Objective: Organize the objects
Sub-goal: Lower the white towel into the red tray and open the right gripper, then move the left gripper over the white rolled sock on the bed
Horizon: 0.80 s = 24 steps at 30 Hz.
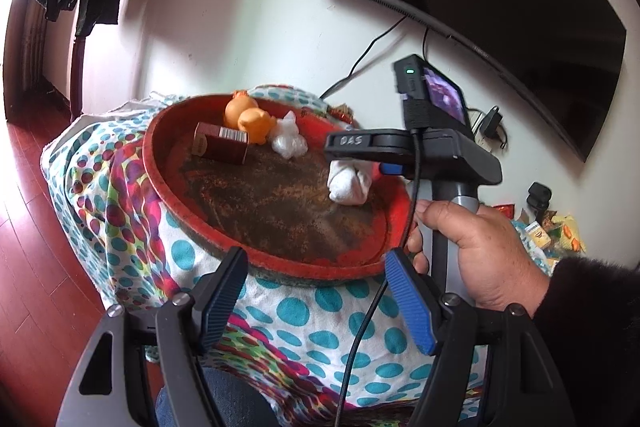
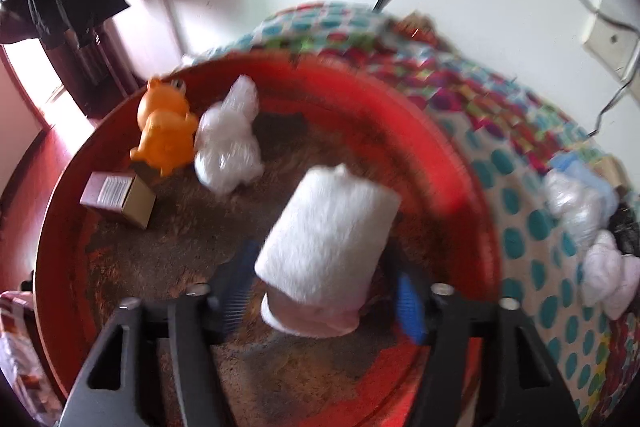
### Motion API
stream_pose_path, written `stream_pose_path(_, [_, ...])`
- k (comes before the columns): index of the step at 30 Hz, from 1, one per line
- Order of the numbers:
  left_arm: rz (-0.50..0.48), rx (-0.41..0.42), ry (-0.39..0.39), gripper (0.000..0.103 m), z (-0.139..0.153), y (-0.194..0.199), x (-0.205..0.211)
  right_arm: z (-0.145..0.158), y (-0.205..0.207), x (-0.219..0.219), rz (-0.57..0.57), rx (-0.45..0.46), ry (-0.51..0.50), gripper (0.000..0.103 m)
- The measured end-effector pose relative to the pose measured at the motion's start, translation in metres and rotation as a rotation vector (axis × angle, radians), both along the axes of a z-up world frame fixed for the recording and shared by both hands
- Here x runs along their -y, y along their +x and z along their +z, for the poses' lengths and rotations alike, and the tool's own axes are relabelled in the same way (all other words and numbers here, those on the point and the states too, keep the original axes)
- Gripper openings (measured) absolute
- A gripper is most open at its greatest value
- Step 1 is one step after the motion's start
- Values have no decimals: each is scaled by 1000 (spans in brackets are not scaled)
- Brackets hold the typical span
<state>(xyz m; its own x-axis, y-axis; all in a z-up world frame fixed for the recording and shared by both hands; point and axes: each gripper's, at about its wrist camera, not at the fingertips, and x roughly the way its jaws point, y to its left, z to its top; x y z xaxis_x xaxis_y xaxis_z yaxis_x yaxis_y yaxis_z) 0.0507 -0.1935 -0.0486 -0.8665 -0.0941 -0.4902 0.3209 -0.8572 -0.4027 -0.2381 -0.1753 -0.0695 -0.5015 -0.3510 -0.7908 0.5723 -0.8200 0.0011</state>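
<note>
In the round red tray (image 2: 60, 227), from left to right, a small brown box (image 2: 120, 199), an orange toy figure (image 2: 164, 131), a crinkled white plastic bundle (image 2: 228, 143) and a rolled white cloth (image 2: 332, 231) are seen. The fluffy roll lies between the parted, blurred fingers of the right gripper (image 2: 324, 291), untouched by them. The left gripper (image 1: 316, 299) is held wide, empty, at the tray's near rim
</note>
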Motion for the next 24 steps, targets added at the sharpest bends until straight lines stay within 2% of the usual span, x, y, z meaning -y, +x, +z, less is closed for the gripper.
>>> stream_pose_path(2, [-2, -45, -13, 73, 7, 6, -2, 19, 1, -17, -19, -40, -88, 78])
stream_pose_path(4, [1, -106, -52, 73, 17, 14, -6, 37, 1, -39, -63, -98, -119, 82])
stream_pose_path(6, [-7, -162, -95, 73, 26, 21, -13, 50, -1, -74, -119, -166, -139, 92])
stream_pose_path(7, [-20, -184, -120, 73, 29, 24, -18, 52, -6, -95, -154, -188, -135, 98])
stream_pose_path(8, [-30, -194, -135, 73, 32, 24, -20, 50, -14, -126, -225, -210, -98, 98])
stream_pose_path(10, [-55, -198, -163, 73, 34, 24, -28, 42, -26, -173, -321, -195, -80, 98])
stream_pose_path(11, [-73, -198, -173, 73, 35, 23, -33, 33, -33, -213, -395, -167, -86, 98])
stream_pose_path(13, [-108, -181, -180, 73, 32, 19, -39, 21, -39, -269, -515, -147, -77, 98])
stream_pose_path(15, [-142, -146, -184, 73, 25, 11, -47, 11, -43, -311, -587, -139, -69, 98])
stream_pose_path(18, [-190, -49, -186, 73, 8, -7, -61, -3, -44, -363, -674, -122, -65, 98])
stream_pose_path(21, [-256, 10, -200, 73, -1, -24, -78, -12, -46, -396, -717, -95, -127, 98])
stream_pose_path(24, [-320, 51, -223, 73, -3, -44, -101, -20, -50, -405, -716, -65, -184, 98])
